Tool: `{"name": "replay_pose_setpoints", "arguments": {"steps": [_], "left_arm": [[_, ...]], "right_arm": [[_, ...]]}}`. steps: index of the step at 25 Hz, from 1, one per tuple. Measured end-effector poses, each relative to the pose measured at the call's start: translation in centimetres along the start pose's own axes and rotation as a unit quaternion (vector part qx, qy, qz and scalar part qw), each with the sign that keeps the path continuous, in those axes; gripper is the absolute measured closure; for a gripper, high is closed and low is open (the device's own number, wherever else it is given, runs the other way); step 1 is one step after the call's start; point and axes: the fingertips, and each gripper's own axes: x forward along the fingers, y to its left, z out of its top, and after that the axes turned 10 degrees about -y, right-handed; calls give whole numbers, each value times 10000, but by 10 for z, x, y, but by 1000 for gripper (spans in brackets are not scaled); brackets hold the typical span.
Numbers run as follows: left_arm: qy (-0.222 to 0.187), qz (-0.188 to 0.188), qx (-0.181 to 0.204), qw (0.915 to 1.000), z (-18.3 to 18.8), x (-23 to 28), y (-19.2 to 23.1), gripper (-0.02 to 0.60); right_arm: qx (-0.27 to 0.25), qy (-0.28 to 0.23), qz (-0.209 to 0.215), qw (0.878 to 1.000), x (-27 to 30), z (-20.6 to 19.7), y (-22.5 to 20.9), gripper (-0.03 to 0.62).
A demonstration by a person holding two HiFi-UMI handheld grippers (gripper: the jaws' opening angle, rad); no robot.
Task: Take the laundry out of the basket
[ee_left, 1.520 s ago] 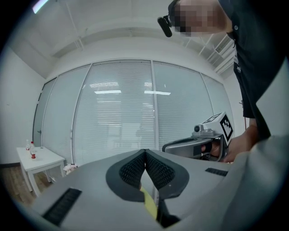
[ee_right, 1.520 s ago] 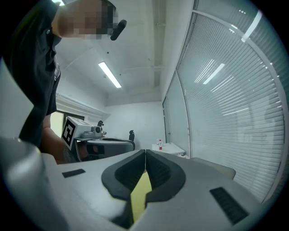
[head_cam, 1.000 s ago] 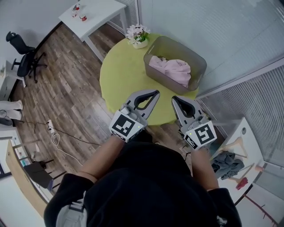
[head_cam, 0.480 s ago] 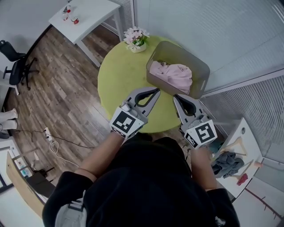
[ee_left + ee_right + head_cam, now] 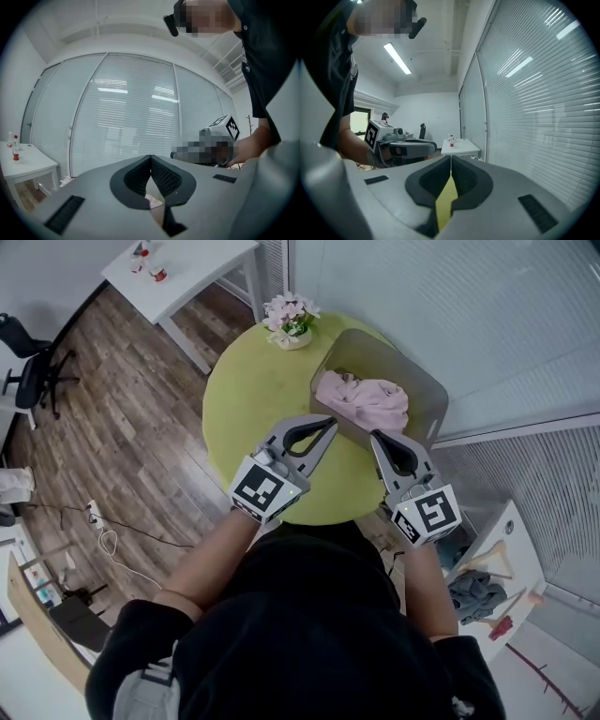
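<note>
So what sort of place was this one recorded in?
Most likely an office room: glass partition walls with slatted white blinds, a black swivel office chair on wood-plank flooring, and a plain white desk.

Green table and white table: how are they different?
The green table is round; the white table is rectangular. The green table carries a basket of pink laundry and flowers; the white table only small bottles. Both stand on the wooden floor.
</note>
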Motion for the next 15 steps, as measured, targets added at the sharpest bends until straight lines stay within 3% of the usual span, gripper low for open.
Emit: {"name": "replay_pose_setpoints", "arguments": {"steps": [11,15], "left_arm": [[192,440,183,9987,-26,42,31,571],[205,552,139,9982,-39,61,40,571]], "right_arm": [[16,560,413,9976,34,-46,-61,569],[-101,1205,526,9913,40,-79,-86,569]]}}
